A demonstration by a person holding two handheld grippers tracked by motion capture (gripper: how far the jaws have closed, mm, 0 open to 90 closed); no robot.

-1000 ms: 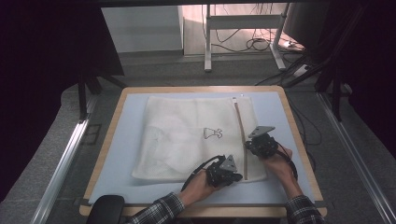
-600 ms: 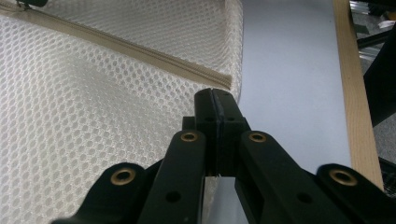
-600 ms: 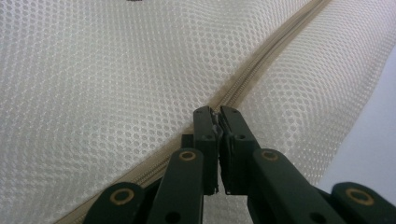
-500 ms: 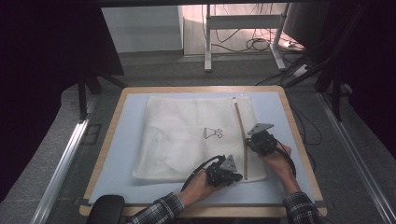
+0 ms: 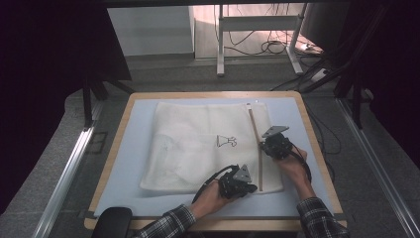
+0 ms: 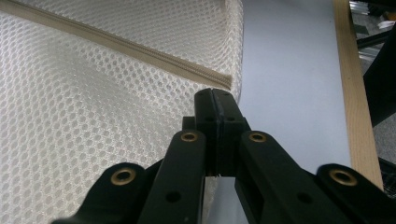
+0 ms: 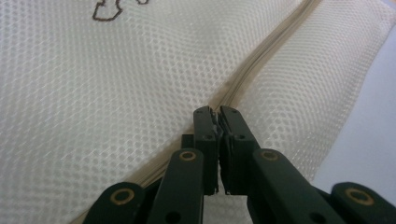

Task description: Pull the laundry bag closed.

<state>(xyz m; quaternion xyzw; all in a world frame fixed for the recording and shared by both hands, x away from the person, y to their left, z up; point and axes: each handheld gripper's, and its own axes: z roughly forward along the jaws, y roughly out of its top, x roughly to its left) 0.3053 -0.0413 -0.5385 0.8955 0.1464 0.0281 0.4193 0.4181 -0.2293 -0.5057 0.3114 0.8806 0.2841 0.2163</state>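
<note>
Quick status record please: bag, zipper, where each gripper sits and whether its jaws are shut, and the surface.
item: white mesh laundry bag, lying flat
zipper: beige zipper running along the bag's right side
left gripper: at the near end of the zipper, jaws shut; what they pinch is hidden
right gripper: midway along the zipper, jaws shut right at the zipper line; a grip on a pull cannot be told
marking: small dark printed figure on the bag
surface: pale blue mat on a wooden-edged table
</note>
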